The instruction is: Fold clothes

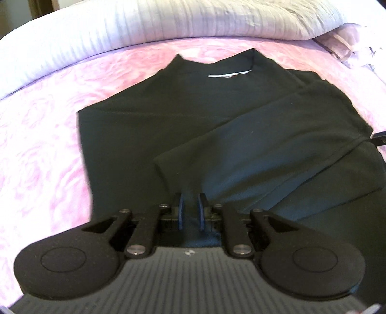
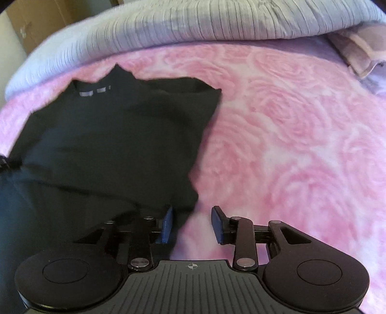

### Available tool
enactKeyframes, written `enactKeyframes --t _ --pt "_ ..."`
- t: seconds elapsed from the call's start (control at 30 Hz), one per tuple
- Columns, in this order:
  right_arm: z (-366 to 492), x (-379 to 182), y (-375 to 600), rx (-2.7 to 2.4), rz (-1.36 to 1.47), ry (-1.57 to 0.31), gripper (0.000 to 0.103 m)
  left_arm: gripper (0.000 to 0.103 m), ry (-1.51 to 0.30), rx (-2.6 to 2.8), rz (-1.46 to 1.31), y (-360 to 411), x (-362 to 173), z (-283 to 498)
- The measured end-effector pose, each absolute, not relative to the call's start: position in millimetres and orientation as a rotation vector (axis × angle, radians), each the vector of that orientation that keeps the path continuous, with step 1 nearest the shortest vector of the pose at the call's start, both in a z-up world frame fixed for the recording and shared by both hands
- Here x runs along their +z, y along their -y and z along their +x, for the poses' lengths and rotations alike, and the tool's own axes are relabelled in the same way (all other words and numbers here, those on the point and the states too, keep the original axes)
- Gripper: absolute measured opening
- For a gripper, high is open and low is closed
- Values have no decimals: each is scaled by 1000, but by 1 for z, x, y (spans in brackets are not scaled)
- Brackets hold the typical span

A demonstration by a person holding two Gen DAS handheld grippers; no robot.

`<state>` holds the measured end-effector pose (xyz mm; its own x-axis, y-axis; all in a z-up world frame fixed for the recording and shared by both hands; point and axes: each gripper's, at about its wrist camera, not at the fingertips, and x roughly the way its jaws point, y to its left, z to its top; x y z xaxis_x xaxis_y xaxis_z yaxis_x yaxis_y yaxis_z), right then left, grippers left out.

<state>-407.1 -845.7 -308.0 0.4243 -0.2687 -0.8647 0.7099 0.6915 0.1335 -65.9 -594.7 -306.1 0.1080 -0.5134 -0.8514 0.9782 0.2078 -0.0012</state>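
Now black shirt lies folded on pink blanket, untouched.

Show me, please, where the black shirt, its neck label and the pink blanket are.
black shirt [image 1: 149, 135]: left wrist view, on its flat body.
neck label [image 1: 229, 74]: left wrist view, white strip inside collar.
pink blanket [image 2: 301, 125]: right wrist view, bare rose-patterned surface.

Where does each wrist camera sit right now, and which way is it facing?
Left wrist: on the left gripper, angled down over the black shirt; jaws narrowly apart above the cloth, nothing pinched.
Right wrist: on the right gripper, angled down at the shirt's right edge and the pink blanket; jaws open.
Shared: shirt, blanket, the pale ribbed cover behind. Each view catches a dark bit, probably the other gripper, at its edge.
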Motion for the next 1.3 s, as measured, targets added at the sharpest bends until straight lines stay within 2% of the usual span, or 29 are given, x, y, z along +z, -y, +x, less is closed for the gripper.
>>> enactKeyframes --t 0.17,0.23,0.3,0.43,0.63,0.87,1.03,1.3 --pt "-409 -291 803 -712 516 -945 37 20 -860 -1152 709 551 -296 -56" --pt "-410 -284 781 -728 532 -931 40 19 -858 -1138 710 529 -289 -55" --pt "-407 -281 756 -724 557 -932 50 19 -868 -1139 702 508 -282 -56" --pt "-401 -284 710 -738 638 -983 52 21 -872 -1161 741 472 -270 -66" --pt "-400 -268 654 -799 735 -1012 54 29 -895 -1245 847 430 -256 -86" --pt "-407 -230 605 -861 662 -1017 58 37 -777 -1402 1038 385 -239 -117" --pt "-420 -209 575 -834 536 -1064 64 40 -700 -1466 1117 359 -231 -132" --pt "-455 -219 534 -716 377 -1158 70 44 -529 -1602 1250 312 -243 -186"
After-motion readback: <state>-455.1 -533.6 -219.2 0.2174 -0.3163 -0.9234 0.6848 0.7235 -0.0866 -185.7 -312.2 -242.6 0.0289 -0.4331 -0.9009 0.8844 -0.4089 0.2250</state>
